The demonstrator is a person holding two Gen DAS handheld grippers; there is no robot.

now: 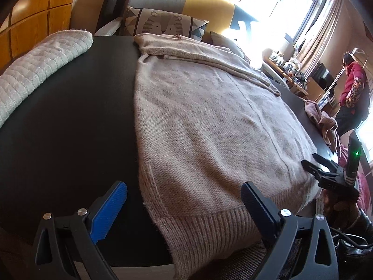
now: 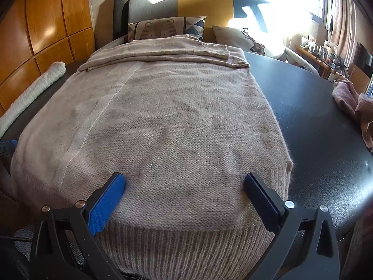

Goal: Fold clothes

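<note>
A beige knit sweater (image 1: 205, 116) (image 2: 167, 116) lies flat on the black table (image 1: 70, 121) (image 2: 314, 116), ribbed hem hanging over the near edge. Its sleeves are folded across the far end. In the left wrist view my left gripper (image 1: 185, 198) is open at the hem's left corner, one finger over bare table, the other over the knit. My right gripper (image 2: 185, 182) is open too, both fingers (image 2: 109, 200) just above the hem near the right corner. From the left wrist it appears at the right edge as the right gripper (image 1: 313, 161), held by a hand.
A white quilted cloth (image 1: 42, 65) (image 2: 30, 93) lies along the table's left edge. A crumpled pink garment (image 1: 324, 121) (image 2: 354, 109) sits at the right. Cushions (image 2: 167, 28) and a sofa stand behind the table, wooden cabinets left. A person in red (image 1: 352, 86) stands far right.
</note>
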